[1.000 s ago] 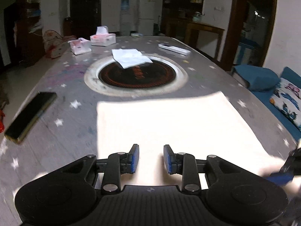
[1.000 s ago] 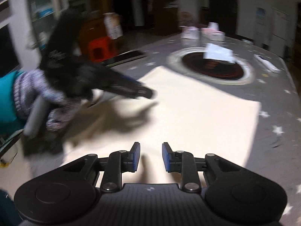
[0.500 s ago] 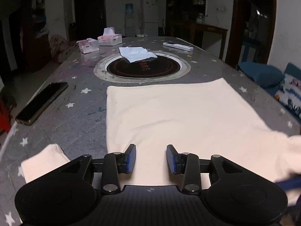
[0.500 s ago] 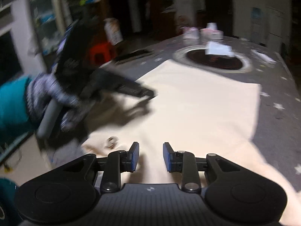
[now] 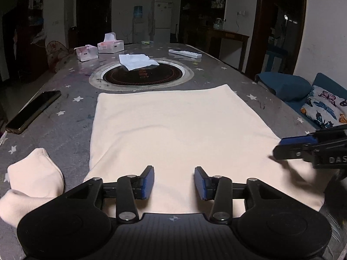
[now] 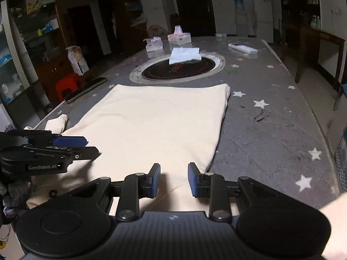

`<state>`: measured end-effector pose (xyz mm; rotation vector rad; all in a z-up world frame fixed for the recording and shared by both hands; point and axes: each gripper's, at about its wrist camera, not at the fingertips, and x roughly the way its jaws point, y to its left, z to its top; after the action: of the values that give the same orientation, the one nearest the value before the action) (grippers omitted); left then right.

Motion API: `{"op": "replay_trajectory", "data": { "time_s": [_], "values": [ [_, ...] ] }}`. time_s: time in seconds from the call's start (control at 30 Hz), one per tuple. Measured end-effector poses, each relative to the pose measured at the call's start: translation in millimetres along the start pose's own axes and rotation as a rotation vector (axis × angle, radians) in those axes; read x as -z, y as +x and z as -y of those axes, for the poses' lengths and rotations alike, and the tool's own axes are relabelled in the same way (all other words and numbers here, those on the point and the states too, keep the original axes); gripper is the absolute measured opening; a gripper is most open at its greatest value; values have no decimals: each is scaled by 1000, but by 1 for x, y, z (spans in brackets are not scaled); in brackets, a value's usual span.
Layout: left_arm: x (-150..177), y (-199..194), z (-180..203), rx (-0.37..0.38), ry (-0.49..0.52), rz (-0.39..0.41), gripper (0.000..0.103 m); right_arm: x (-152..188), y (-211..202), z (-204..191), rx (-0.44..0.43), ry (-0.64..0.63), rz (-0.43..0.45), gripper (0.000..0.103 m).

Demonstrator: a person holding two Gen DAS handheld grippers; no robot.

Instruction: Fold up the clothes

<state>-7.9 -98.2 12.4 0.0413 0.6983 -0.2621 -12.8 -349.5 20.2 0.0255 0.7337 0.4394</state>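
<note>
While spread flat across the star-patterned bench [image 5: 65,130], cream garment [image 5: 173,125] at 12 o'clock of both grippers, sleeve [image 5: 34,173] bunched at 9. Left gripper [image 5: 174,182] opening, nothing between its pads (hovering over near hem). Right gripper [image 6: 174,179] narrowly parted, empty, above the garment's right edge.

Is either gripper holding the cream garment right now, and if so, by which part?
Neither. The left gripper, its jaws opening, and the right gripper hover over the cream fabric garment's near end, gripping nothing.
</note>
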Motion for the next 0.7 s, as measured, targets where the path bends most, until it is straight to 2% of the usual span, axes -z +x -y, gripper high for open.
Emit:
{"op": "replay_trajectory", "data": {
  "time_s": [0.2, 0.4, 0.6, 0.7],
  "values": [
    [1, -1, 0, 0, -6, 4, 49, 23, -47, 15, 70, 82, 46, 28],
    [3, -1, 1, 2, -11, 11, 53, 51, -84, 40, 186, 142, -3, 28],
    [3, -3, 1, 2, -16, 7, 54, 65, -92, 57, 247, 188, -34, 28],
    [4, -3, 1, 0, -15, 7, 54, 67, -92, 63, 245, 201, -32, 28]
  ]
}}
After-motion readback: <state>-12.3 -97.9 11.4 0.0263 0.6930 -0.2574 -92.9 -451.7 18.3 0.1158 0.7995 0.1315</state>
